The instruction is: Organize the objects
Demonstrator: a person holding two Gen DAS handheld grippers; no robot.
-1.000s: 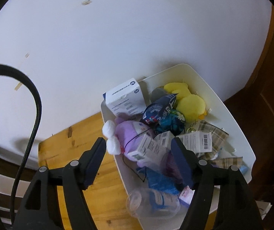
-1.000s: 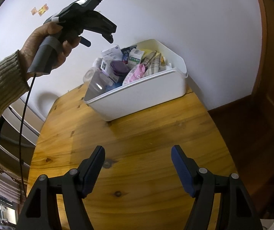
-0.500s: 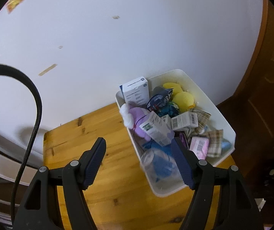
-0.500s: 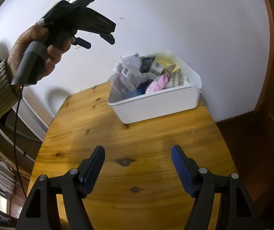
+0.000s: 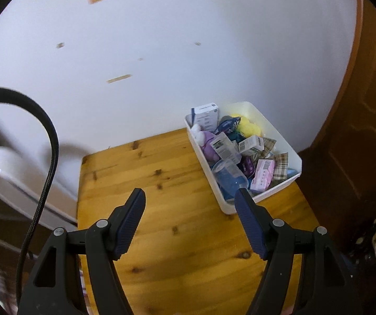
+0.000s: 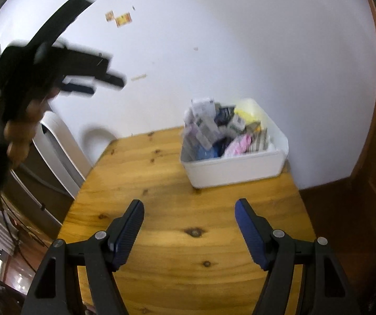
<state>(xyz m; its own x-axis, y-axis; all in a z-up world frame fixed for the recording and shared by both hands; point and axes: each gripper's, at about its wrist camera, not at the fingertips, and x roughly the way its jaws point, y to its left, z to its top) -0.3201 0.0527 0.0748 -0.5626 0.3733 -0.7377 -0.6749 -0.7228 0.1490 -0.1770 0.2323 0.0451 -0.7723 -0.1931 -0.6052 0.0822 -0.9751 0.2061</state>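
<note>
Wooden bench (image 5: 177,236) against a white wall (image 5: 161,39); white bin (image 5: 280,141) at its far right corner, up against the wall, heaped full.

Left wrist view, looking down into the bin:
- white carton (image 5: 205,114) upright at the back corner
- yellow plush (image 5: 249,127) beside it, purple plush (image 5: 209,145) along the near-left wall
- small barcoded boxes (image 5: 251,144) stacked across the middle
- clear cup with blue inside (image 5: 228,174) and pink packet (image 5: 264,173) toward the near end, plaid cloth (image 5: 280,168) on the right
- left gripper (image 5: 190,204) over bare bench, jaws apart, nothing between them; right fingertip overlaps the bin's near corner in the picture, contact not determinable
- black cable (image 5: 48,168) looping in at left

Right wrist view, lower angle, blurred:
- bin's near wall (image 6: 235,168) seen side-on, contents a smeared jumble, only the pink packet (image 6: 238,143) and a white carton (image 6: 203,109) separable
- right gripper (image 6: 189,210) above bare bench, well short of the bin, jaws apart and empty
- upper left, motion-smeared: a hand (image 6: 12,120) wrapped round the handle of the left gripper (image 6: 101,84), raised high and well apart from the bin; not visible in the left wrist view
- white curved appliance (image 6: 56,141) past the bench's left edge, stickers (image 6: 121,18) on the wall
</note>
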